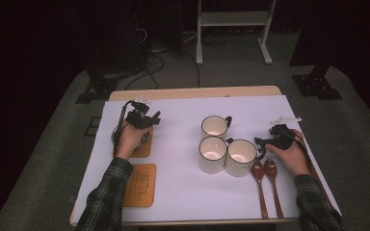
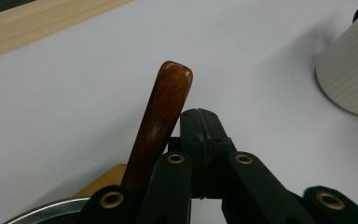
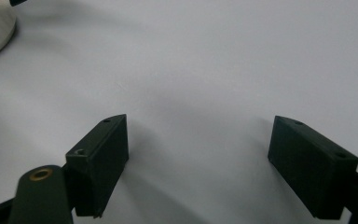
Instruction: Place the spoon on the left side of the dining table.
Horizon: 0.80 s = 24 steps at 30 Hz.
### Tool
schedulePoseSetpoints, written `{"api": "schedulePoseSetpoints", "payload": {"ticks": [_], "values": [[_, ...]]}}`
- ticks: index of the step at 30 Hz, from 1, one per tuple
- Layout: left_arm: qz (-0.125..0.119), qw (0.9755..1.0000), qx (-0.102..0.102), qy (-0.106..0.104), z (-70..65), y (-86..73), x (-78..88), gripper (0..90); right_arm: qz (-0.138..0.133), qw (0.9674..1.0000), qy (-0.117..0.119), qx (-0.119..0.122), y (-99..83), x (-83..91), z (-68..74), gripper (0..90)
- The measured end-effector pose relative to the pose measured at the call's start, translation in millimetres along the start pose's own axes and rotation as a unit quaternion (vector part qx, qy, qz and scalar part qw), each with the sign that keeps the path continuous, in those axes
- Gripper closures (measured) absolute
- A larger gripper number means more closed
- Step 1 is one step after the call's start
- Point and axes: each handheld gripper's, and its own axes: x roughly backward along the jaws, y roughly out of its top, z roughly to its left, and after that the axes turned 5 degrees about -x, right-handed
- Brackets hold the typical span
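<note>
Spoon handle (image 2: 161, 121), glossy reddish-brown wood with a rounded end, rises at eleven o'clock beside the left gripper (image 2: 199, 128), whose jaws are closed empty, pad against pad. Its lower end sits in a metal-rimmed dish (image 2: 46, 210) on a coaster (image 1: 142, 148); right gripper (image 3: 198, 163) gapes wide over bare sheet.

The bench (image 1: 183, 202) is seen from a fixed camera set high on the person's side, faced forward and down, far enough off that the floor and stands beyond are taken in. The left gripper view is taken low along the left tool (image 2: 200, 128), close over the white sheet (image 2: 242, 60), with a ribbed cream mug (image 2: 349, 74) caught at its right edge. The right gripper view is aimed along the right tool (image 3: 198, 154), equally near the same sheet, which is shared by all three views.
</note>
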Motion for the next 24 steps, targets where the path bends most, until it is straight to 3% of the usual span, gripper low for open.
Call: {"api": "schedulePoseSetpoints", "payload": {"ticks": [5,24], "values": [[0.001,1.0,-0.003,0.006,7.2,3.9,-0.4,90.0,0.0,1.0,0.0,0.0,0.0,0.0,0.0,18.5],[0.001,0.9997,0.019,0.015,27.9,3.1,0.8,90.0,0.0,1.0,0.0,0.0,0.0,0.0,0.1,18.5]]}}
